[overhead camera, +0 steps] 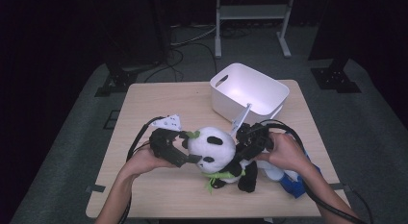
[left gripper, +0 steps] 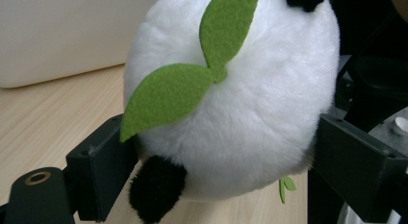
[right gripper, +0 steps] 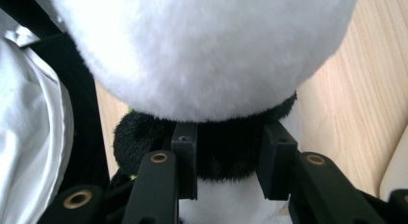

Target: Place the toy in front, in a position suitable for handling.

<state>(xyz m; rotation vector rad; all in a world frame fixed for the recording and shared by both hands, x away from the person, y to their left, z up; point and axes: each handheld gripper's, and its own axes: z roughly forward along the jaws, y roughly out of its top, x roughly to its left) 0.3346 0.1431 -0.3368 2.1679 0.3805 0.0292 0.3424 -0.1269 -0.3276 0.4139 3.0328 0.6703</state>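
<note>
A plush panda (overhead camera: 216, 148) with a white head, black ears and limbs and green felt leaves sits near the table's front edge. My left gripper (overhead camera: 191, 147) comes in from the left, its jaws spread wide around the head. In the left gripper view (left gripper: 223, 166) both pads press into the white fur below the green leaf (left gripper: 192, 84). From the right, my right gripper (overhead camera: 242, 154) holds the panda's black body. The right gripper view (right gripper: 230, 156) has its narrow-set jaws pinching black fur just under the white head (right gripper: 202, 46).
A white plastic bin (overhead camera: 250, 70) stands at the back right of the wooden table (overhead camera: 159, 104). A white and blue soft item (overhead camera: 288, 178) lies under the person's right forearm. Metal stand legs and cables are on the floor behind the table.
</note>
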